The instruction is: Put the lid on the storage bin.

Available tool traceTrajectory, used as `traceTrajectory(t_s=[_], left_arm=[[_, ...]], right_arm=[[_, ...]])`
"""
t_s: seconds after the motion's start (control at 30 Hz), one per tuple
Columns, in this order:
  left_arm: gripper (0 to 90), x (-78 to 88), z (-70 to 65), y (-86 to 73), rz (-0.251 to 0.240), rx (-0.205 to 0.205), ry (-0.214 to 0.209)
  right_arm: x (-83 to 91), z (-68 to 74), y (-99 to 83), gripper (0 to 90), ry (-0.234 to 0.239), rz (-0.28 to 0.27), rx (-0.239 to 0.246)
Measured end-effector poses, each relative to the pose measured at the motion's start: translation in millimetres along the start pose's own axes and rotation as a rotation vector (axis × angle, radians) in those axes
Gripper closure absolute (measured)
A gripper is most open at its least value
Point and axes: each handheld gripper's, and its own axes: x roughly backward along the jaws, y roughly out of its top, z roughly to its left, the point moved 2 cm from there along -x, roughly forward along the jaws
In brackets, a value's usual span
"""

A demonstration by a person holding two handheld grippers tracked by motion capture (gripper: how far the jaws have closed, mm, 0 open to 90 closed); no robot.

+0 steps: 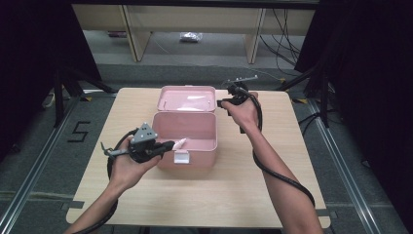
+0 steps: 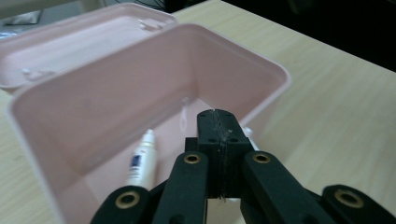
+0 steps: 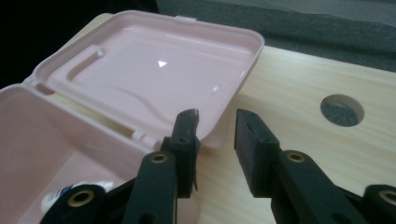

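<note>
Here the left gripper (image 2: 219,135) presses its jaws flat together on nothing, low in the left gripper view, over the front rim of the pink box (image 2: 275,70). That view shows a small white tube (image 2: 141,161) lying inside; its label is unreadable. The right gripper (image 3: 217,135) stands parted and empty beside the laid-back lid (image 3: 154,70), with a round hole (image 3: 342,110) in the table (image 3: 303,84) at right.

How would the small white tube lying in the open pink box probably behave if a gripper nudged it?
The small white tube looks slim and round, lying on its side, so it would probably roll or slide across the pink box's smooth floor. It seems light for its size, likely easy to shift. The walls around it would probably stop it.
</note>
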Motion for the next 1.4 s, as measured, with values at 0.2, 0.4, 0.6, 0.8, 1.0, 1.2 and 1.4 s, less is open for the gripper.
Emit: traceTrajectory(t_s=[0.2,0.4,0.6,0.8,1.0,1.2,1.4], left_arm=[[77.6,-9.5,49.2,24.5,-0.028,0.067,0.112],[56.1,-33.1,103.3,37.4,-0.011,0.182,0.198],[48.9,-50.0,128.6,41.7,0.011,0.238,0.233],[46.3,-62.4,141.3,44.8,0.011,0.271,0.238],[46.0,-74.3,151.5,50.9,0.031,0.280,0.263],[47.9,-87.8,160.1,56.8,0.071,0.242,0.290],[51.3,-99.9,168.2,60.4,0.098,0.222,0.315]], right_arm=[[30.5,30.2,-10.9,71.7,0.078,-0.032,0.052],[57.1,53.1,-24.5,74.1,0.138,-0.065,0.126],[70.2,74.3,-38.9,83.5,0.187,-0.066,0.201],[73.5,91.2,-57.9,90.0,0.223,-0.037,0.260],[69.9,112.7,-75.6,90.0,0.262,-0.013,0.294],[59.7,134.3,-93.5,90.0,0.295,0.020,0.363],[50.7,144.1,-105.2,90.0,0.302,0.041,0.382]])
